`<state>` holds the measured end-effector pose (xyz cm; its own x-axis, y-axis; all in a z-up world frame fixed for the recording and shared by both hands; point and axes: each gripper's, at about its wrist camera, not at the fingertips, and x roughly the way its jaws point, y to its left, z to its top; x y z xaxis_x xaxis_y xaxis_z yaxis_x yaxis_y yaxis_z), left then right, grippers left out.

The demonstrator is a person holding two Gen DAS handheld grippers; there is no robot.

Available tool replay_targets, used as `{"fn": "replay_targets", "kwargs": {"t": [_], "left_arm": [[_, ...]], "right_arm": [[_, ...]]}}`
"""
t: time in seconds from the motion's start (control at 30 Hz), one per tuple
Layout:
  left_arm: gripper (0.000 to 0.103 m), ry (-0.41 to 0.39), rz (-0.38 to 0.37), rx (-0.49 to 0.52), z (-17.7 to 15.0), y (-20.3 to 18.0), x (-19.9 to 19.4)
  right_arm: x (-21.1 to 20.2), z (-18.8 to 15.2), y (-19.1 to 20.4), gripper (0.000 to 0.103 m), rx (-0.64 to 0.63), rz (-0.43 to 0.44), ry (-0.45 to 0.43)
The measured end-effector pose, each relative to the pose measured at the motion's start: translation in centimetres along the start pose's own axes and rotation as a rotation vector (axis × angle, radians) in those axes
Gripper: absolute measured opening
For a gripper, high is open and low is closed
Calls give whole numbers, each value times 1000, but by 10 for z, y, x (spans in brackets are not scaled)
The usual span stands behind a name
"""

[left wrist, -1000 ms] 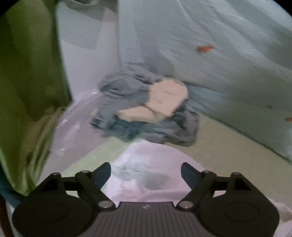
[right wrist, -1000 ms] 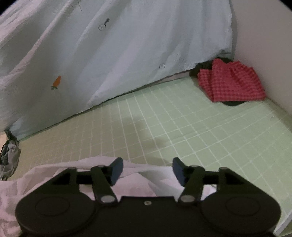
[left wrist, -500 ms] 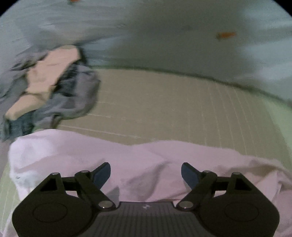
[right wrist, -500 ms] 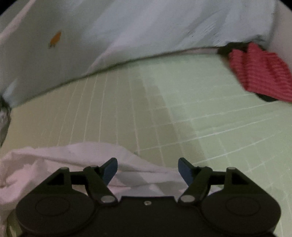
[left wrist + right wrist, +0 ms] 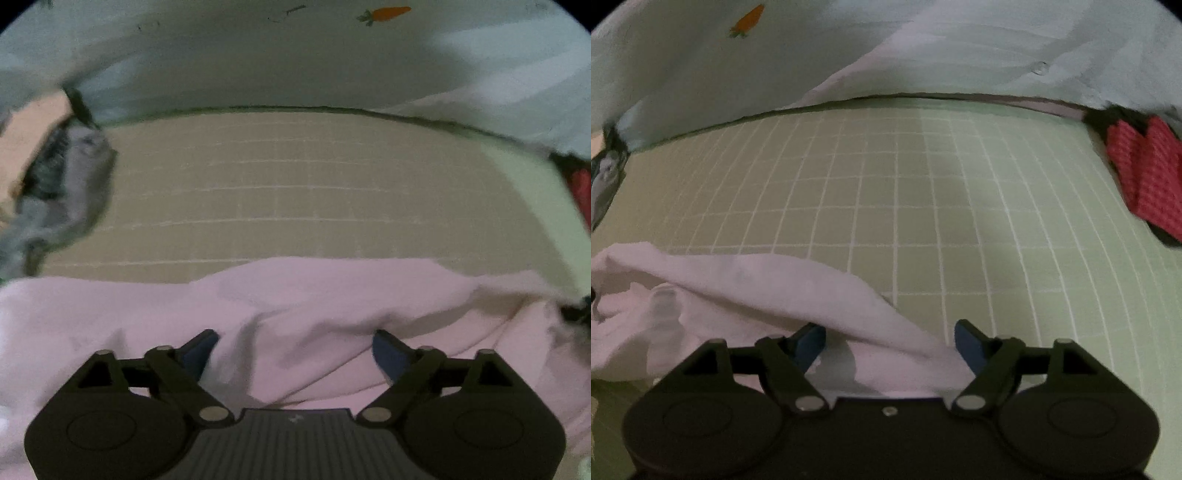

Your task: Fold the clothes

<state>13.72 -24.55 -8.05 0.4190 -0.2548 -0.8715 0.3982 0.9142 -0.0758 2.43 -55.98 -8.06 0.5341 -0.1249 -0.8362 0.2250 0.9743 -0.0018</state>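
Note:
A crumpled pale pink garment [image 5: 295, 314] lies on the green grid mat [image 5: 295, 184]. My left gripper [image 5: 293, 349] is open just above it, with folds of the cloth between the blue fingertips. In the right wrist view the same garment [image 5: 757, 291] lies at the lower left. My right gripper [image 5: 890, 341] is open over its right edge, with a ridge of cloth between the fingertips. Neither gripper holds anything.
A pile of grey and peach clothes [image 5: 55, 177] lies at the mat's left. A red checked cloth [image 5: 1141, 177] lies at the far right of the mat [image 5: 923, 203]. A pale blue sheet with carrot prints [image 5: 849, 48] hangs along the back.
The left gripper has swung right, away from the grey clothes pile, and lowered over the pink garment. The right gripper has tilted down and moved closer over the garment's edge.

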Motion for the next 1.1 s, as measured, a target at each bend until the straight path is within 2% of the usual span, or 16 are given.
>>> {"fn": "replay_targets", "kwargs": {"t": [0.07,0.1,0.17,0.2,0.23,0.27,0.3,0.43,0.6,0.7,0.73,0.83,0.93,0.97,1.07,1.1], "left_arm": [[94,11,-13,-3,3,-3,8],[92,14,-11,3,4,-5,11],[87,11,-10,-4,5,-8,16],[75,13,-12,-11,5,-9,17],[57,14,-7,-12,5,-9,17],[44,14,-6,-14,6,-9,17],[17,9,-17,-17,6,-9,16],[11,-85,-46,-31,12,-12,-9],[10,-293,-77,-67,26,-15,-75],[11,-335,-119,-112,23,-11,-96],[11,-325,-120,-124,20,-10,-93],[11,-221,-101,-153,4,-12,-64],[15,-120,-96,-179,-14,-14,-40],[15,-87,-101,-187,-21,-15,-34],[16,-50,-97,-181,-32,-21,-30],[17,-52,-90,-174,-33,-22,-32]], "right_arm": [[7,5,2,76,-60,27,17],[8,6,4,70,-84,32,21],[10,10,5,41,-109,54,18],[9,13,5,20,-111,71,16],[4,18,5,7,-109,70,-12],[-2,23,5,5,-105,65,-47],[-8,28,5,4,-102,60,-81],[-41,52,7,3,-101,37,-251],[-130,79,29,3,-125,-6,-584],[-180,75,44,3,-127,-16,-756],[-176,69,44,3,-128,-31,-736],[-151,51,41,2,-136,-86,-641],[-86,22,20,2,-1,-61,-368],[-74,11,13,3,44,-47,-301],[-46,-21,-7,3,170,-10,-123],[-47,-25,-11,5,201,12,-114]]}}
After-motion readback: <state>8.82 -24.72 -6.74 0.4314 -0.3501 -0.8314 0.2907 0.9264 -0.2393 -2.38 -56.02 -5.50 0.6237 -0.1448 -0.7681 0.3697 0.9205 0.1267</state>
